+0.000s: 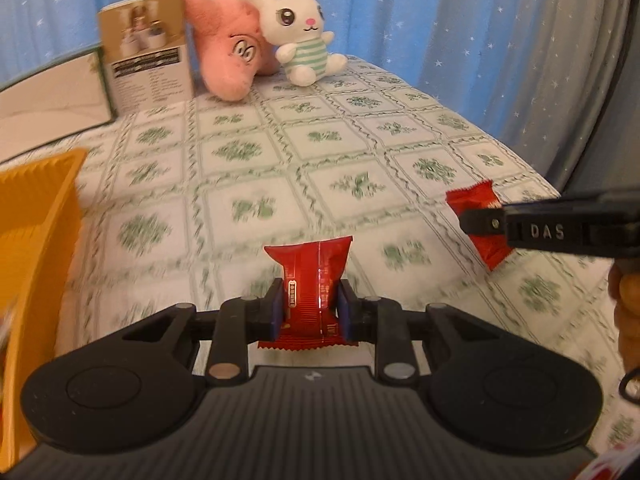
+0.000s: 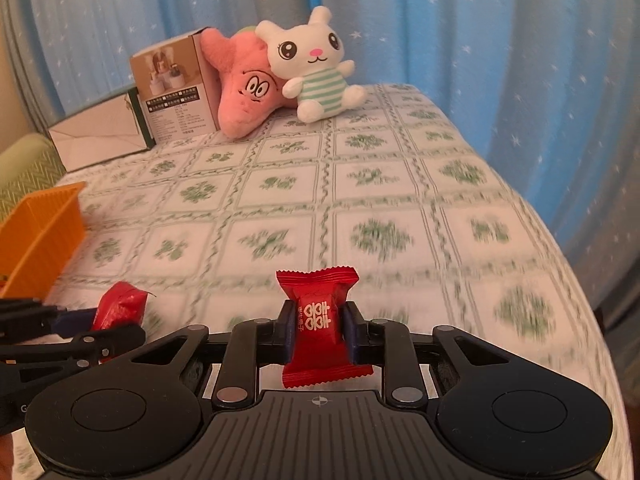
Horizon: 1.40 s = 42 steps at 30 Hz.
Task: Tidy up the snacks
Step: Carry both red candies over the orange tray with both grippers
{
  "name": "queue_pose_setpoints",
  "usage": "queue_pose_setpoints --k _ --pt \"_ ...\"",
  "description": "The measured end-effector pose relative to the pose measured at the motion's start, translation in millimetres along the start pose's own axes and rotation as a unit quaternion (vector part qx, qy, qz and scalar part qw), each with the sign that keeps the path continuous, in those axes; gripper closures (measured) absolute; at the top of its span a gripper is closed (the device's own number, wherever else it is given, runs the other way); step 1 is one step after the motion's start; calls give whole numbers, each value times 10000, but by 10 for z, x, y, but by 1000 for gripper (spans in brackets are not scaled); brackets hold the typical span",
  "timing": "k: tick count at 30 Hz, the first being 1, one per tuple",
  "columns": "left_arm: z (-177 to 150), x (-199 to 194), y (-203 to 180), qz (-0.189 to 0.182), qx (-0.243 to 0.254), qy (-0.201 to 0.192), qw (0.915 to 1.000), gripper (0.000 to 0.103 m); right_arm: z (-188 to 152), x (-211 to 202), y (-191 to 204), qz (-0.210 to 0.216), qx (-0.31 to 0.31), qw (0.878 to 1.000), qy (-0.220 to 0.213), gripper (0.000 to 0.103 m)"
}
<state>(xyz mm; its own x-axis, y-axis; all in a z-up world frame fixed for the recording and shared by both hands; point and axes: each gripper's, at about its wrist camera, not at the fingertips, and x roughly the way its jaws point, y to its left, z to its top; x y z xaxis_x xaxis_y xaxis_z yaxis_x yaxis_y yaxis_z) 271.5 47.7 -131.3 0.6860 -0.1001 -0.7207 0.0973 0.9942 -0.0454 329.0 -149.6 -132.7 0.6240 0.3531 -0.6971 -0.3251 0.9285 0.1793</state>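
Above the table's near edge, two black grippers each pinch a red snack packet clear of the cloth. The left gripper [image 1: 310,306] grips a packet [image 1: 310,280] seam-side up between its blue pads, and the right gripper [image 2: 320,334] clamps another packet [image 2: 318,320] with white print facing the camera. Both packets are glossy crinkled foil, pillow-shaped with sawtooth crimped ends.

Toward the table's left edge stands an orange bin [image 2: 44,224], ribbed plastic with straight walls; something red shows faintly inside it, too blurred to name. Neither packet is over the bin yet, so the sorting looks partway through: two snacks picked up, both still to be carried across and dropped. No other loose snacks show on the tablecloth [image 2: 360,184], a white cloth printed with green leaf squares.

Along the far edge sit a cardboard box [image 2: 176,88], a pink star plush [image 2: 244,88] and a white rabbit plush [image 2: 316,68], soft and fuzzy, before a blue star-dotted curtain [image 2: 500,60].
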Motion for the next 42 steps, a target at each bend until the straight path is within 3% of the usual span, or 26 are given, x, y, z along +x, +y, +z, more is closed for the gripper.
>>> queue_pose_setpoints --k 8,21,30,42 --pt "-317 -711 47 228 -247 -25 9994 79 -501 -649 263 69 487 9988 83 78" --pt "-599 -1736 220 436 -458 -216 9978 79 -824 -1486 859 252 157 9995 64 78" --pt "-793 -2258 388 588 -633 -403 9954 79 -840 -1768 1301 584 -95 9982 -90 78" --pt "-937 -2644 775 939 -929 -552 9897 79 -804 -1836 1896 997 -468 9938 -149 78"
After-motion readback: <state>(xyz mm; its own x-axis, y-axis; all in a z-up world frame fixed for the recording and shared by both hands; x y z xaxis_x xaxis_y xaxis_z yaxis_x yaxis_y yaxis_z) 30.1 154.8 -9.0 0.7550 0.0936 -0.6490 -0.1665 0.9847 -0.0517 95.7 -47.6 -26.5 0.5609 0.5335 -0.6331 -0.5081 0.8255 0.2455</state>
